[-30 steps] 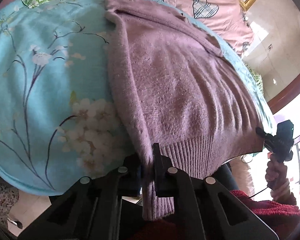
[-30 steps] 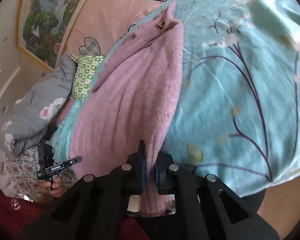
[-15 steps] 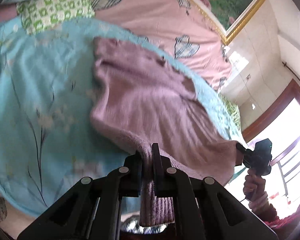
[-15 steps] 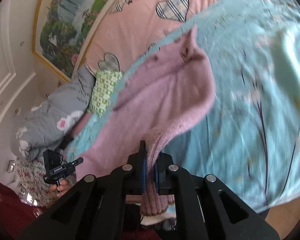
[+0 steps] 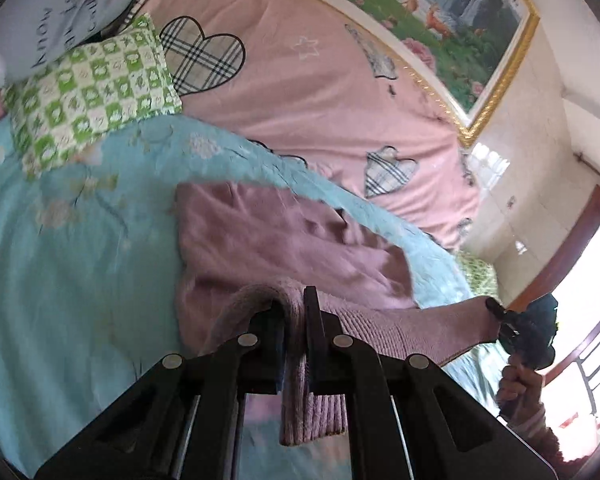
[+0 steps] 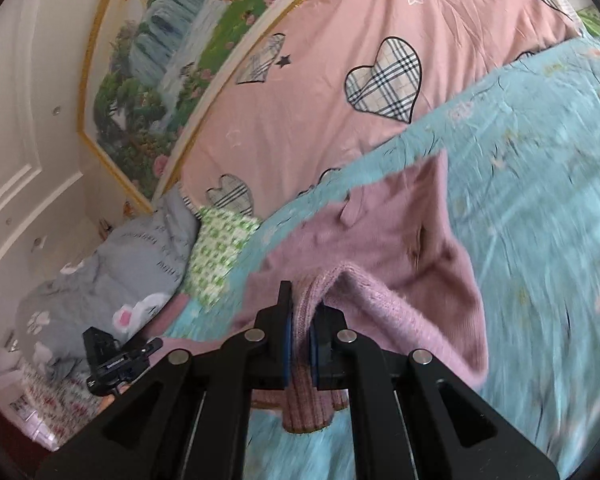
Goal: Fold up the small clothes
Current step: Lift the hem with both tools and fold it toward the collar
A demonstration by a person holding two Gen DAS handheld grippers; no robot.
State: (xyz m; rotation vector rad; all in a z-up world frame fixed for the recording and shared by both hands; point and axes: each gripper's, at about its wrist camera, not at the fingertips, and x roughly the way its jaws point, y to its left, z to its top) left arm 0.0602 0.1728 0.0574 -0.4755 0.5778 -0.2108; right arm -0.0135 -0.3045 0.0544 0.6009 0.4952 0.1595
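A mauve knitted sweater lies on a light blue flowered quilt. Its ribbed hem is lifted off the bed and carried over the body toward the collar end. My left gripper is shut on one hem corner, and ribbed knit hangs down between its jaws. My right gripper is shut on the other hem corner. In the left wrist view the right gripper shows at the far right, with the hem stretched taut between the two. The sweater bunches into a fold beneath the hem.
A pink quilt with plaid hearts lies beyond the blue one, below a gold-framed landscape painting. A green checked pillow and a grey cushion sit at the head of the bed. A window is at the right.
Both grippers rose and moved forward over the bed, carrying the hem toward the collar. The sweater, flat a second ago, now doubles over itself. The views tilted up to show the painting.
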